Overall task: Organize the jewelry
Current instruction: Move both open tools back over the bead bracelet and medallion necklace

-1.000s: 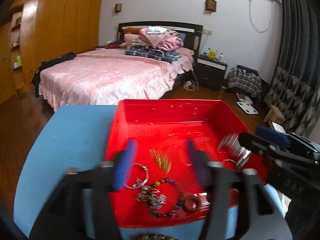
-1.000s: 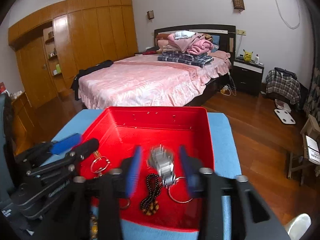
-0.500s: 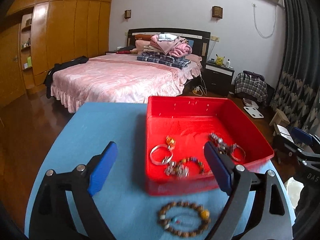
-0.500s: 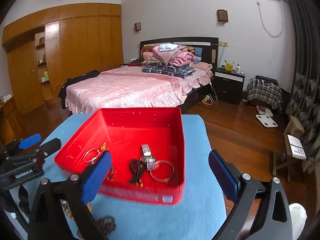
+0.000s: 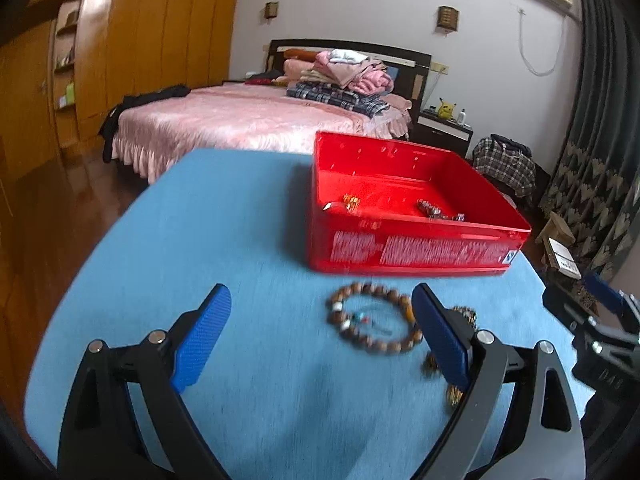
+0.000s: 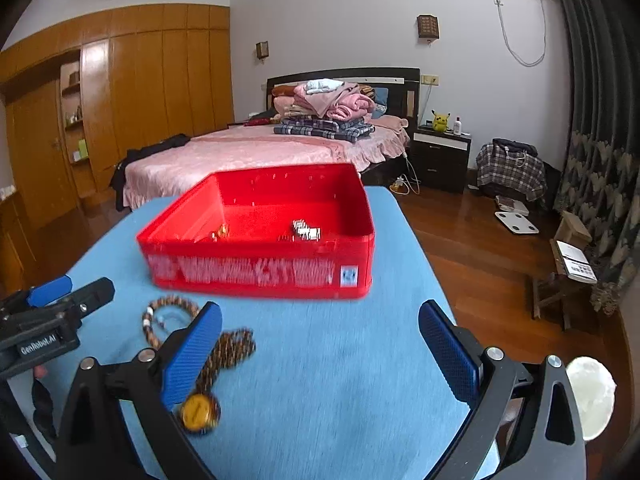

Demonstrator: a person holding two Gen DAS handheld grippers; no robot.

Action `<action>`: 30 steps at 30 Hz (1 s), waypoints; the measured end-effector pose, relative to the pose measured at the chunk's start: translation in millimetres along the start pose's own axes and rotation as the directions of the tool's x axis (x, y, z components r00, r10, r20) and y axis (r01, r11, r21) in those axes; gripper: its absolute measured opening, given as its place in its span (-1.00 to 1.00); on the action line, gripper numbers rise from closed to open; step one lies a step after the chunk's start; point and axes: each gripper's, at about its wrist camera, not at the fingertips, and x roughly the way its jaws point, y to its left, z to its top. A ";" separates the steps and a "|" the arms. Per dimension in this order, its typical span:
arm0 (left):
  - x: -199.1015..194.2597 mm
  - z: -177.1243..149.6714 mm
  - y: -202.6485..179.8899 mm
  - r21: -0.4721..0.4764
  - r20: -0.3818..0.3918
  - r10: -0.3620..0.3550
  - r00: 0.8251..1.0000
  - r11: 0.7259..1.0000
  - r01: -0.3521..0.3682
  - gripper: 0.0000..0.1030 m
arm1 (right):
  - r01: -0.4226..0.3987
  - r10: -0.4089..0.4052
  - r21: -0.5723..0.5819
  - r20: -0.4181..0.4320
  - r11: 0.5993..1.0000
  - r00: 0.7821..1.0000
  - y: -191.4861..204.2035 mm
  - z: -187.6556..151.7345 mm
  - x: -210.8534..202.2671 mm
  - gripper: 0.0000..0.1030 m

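A red plastic box [image 5: 416, 254] stands on the blue table [image 5: 240, 240], with a gold piece [image 5: 352, 200] and a silver watch band [image 5: 436, 211] inside. In front of it lies a wooden bead bracelet [image 5: 374, 322], between the fingers of my left gripper [image 5: 320, 296], which is open and touches nothing. A second beaded piece [image 5: 466, 314] is partly hidden behind its right finger. My right gripper [image 6: 320, 312] is open over bare table, nearer than the box [image 6: 260, 272]. By its left finger lie a dark bead string [image 6: 234, 346] with a yellow pendant [image 6: 200, 410] and the bracelet [image 6: 168, 320].
The table's right edge [image 6: 424, 248] drops to a wooden floor with a small stool [image 6: 560, 280]. A pink bed [image 6: 248, 156] stands beyond the table. The left gripper [image 6: 60, 296] shows at the left edge of the right wrist view. A white round object [image 6: 590, 396] sits at lower right.
Both grippers pulled back from over the red box to the near table, and their jaws widened. The silver watch band that was between the right fingers now lies in the box.
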 end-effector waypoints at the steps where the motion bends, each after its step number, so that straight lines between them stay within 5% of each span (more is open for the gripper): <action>1: -0.4 -3.5 1.6 -0.008 -0.006 0.001 1.000 1.000 -0.001 0.73 | -0.004 0.004 -0.002 -0.010 1.000 1.000 2.6 -3.8 0.5 0.88; 30: 39.1 -7.4 -14.2 0.011 -0.111 0.036 0.993 0.999 -0.035 0.67 | 0.007 -0.007 0.004 -0.018 1.000 1.000 0.5 -23.8 -4.0 0.88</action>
